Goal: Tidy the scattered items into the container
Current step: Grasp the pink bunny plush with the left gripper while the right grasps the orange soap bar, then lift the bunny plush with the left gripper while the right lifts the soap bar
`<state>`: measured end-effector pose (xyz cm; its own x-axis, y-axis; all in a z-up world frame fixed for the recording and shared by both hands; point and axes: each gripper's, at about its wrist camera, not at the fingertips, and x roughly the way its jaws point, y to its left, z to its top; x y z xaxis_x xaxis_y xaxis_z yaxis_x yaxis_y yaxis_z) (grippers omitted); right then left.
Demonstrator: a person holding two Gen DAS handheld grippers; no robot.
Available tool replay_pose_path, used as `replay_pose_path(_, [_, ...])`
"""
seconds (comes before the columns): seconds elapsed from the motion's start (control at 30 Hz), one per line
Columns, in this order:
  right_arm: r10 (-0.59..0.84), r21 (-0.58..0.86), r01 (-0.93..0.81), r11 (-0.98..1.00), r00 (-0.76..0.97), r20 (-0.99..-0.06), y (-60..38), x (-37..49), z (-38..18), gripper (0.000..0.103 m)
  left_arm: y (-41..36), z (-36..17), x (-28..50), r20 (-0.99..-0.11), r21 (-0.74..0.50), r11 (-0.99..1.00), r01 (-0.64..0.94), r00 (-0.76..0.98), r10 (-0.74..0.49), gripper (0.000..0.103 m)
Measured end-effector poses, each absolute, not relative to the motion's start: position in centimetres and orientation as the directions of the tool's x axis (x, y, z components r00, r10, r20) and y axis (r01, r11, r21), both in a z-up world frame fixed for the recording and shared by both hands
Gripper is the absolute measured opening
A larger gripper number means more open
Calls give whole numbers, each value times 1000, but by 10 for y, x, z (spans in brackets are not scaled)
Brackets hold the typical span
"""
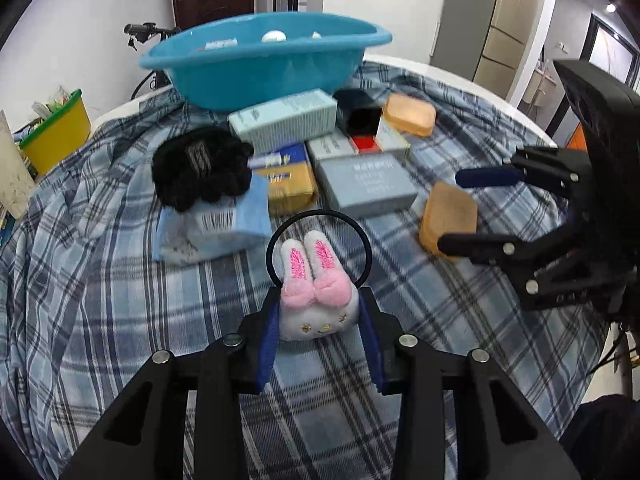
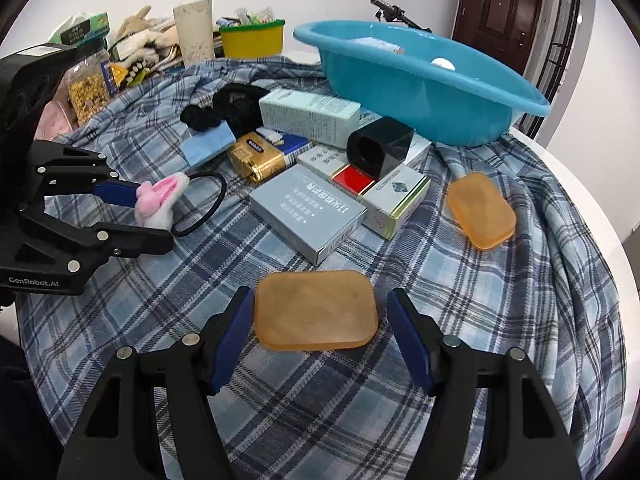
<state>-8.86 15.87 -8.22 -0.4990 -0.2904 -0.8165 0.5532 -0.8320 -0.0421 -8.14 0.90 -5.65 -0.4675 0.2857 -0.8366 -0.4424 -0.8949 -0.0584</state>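
The left claw (image 1: 319, 316) is clamped on a plush bunny hair tie (image 1: 316, 296), its black elastic loop sticking out ahead of the fingers. The right claw (image 2: 320, 322) stands partly wide around an amber soap bar (image 2: 316, 310) lying on the plaid cloth (image 2: 500, 320), pads apart from its edges. The blue basin (image 2: 420, 92) sits behind a heap of boxes (image 2: 308, 212) on the desk

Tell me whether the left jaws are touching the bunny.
Touching. The left wrist view shows the left gripper with both blue pads pressed against the bunny, squeezing its sides.
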Motion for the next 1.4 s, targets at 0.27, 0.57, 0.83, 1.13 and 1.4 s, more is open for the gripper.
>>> replay_pose_path(0.27, [-283,-45,554,-831,-491,-824,158,-92,-89,67,18,-65,-81,-841,-1,-885,-466,-479,253,57])
replay_pose_path(0.57, [-294,-35,556,-831,-491,-820,158,-91,-87,60,10,-61,-89,-824,-58,-904,-423,-491,283,42])
replay_pose_path(0.83, [-296,-22,522,-853,-517,-803,168,-87,-79,60,5,-51,-82,-812,-50,-906,-421,-511,282,41])
replay_pose_path(1.13, [-206,28,285,-958,-617,-759,213,-88,-66,60,-9,-37,-74,-746,-21,-944,-329,-623,234,41])
replay_pose_path(1.4, [-180,95,158,-983,-723,-667,234,-69,-35,60,-12,-21,-64,-672,-36,-967,-254,-710,211,41])
